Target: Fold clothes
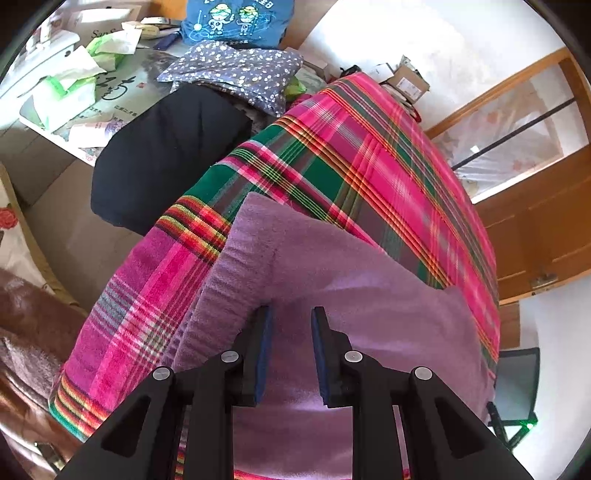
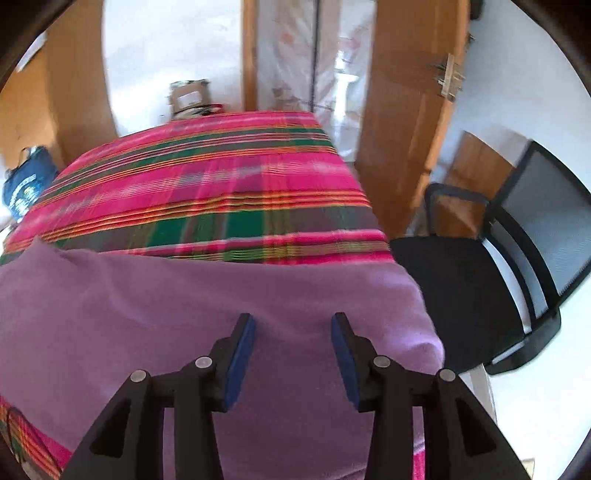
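A purple knit sweater point(image 1: 332, 280) lies spread on a table covered with a pink and green plaid cloth point(image 1: 332, 155). My left gripper point(image 1: 291, 321) sits at the ribbed hem point(image 1: 218, 280). Its left fingertip point(image 1: 264, 325) is sunk into the knit, and a fold of sweater fills the narrow gap between the pads. In the right wrist view the same sweater point(image 2: 184, 295) drapes over the table's near right corner. My right gripper point(image 2: 293, 328) hovers over it with its blue pads point(image 2: 242, 350) wide apart, open, nothing pinched between them.
A black garment point(image 1: 162, 162) lies left of the plaid cloth. Behind it are a dotted grey garment point(image 1: 236, 70) and a blue printed shirt point(image 1: 236, 22), with green tissue packs point(image 1: 66, 88) at far left. A black mesh office chair point(image 2: 491, 266) stands by the table's right corner, before a wooden door point(image 2: 402, 122).
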Motion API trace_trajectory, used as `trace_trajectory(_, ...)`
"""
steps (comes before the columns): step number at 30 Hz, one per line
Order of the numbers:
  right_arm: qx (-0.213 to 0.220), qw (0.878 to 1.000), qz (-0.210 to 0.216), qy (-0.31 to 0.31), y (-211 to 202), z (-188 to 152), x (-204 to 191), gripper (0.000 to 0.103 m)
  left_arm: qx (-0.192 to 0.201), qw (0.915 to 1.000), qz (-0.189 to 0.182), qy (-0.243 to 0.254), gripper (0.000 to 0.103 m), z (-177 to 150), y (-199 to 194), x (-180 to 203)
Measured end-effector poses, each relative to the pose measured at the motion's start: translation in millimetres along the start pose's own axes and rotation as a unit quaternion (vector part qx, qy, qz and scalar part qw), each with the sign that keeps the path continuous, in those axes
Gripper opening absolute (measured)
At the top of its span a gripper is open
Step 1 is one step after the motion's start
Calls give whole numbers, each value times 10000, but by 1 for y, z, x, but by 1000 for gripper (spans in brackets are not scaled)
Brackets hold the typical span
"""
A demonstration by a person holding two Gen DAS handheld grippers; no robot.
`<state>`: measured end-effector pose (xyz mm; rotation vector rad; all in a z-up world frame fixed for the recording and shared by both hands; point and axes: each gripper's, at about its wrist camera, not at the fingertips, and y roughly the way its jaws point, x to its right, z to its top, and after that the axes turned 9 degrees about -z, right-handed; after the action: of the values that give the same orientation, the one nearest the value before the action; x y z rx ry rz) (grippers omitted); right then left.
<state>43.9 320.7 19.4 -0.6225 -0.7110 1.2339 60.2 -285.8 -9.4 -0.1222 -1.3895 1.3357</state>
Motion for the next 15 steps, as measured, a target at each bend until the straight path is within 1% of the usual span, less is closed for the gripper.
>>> trace_trajectory(4,296,9978,489,-344,-4,10,-4,44,14,9999,6,148,22,-9,-2,11)
trace_trajectory(6,302,9938,849,-653,-1,15,-12,44,8,9997,-57,245,22,-13,-4,22)
trace_trajectory(10,164,9867,1238,-1039,11,29,-28,44,54,9978,-212,621,22,-22,-5,53)
trace_trajectory(12,146,9832,1438,-1116,16,37,-33,44,-72,9959,-329,843,22,-26,2,70)
trace_trajectory(15,57,9768,1717,-1280,25,49,-43,44,-311,9935,-390,1021,22,-31,17,86)
